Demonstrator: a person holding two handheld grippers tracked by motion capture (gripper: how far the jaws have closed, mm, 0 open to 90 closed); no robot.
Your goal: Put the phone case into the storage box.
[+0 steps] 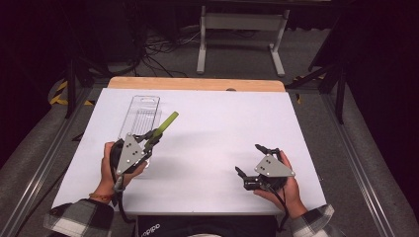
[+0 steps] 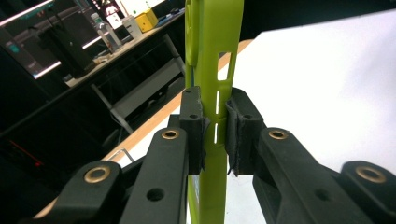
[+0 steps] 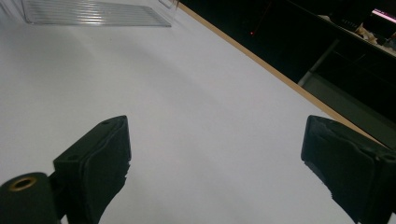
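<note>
Green phone case (image 2: 212, 70) sits clamped edge-on between the fingers (image 2: 192, 126) of the left gripper (image 1: 152, 139), above the near end of a clear plastic box (image 1: 139, 114) that lies on the left part of the white table (image 1: 222, 128). From the high view the case is a thin lime strip slanting up and away from the gripper, its far end over the white surface just right of the box. The left gripper view adds what that view cannot give — the slots and a larger cut-out along the case's side wall, and both pads pressed against its two faces, closed tight on it.

The right gripper (image 1: 251, 160) rests low near the front right of the table, held in the person's right hand (image 1: 286, 190), well apart from the case. Its own view shows the two black fingers (image 3: 100, 161) spread wide with only bare white table between them — nothing gripped. That view also catches the ribbed wall of the clear box at its top left edge, and the wooden rim of the table (image 3: 280, 77) running off diagonally
</note>
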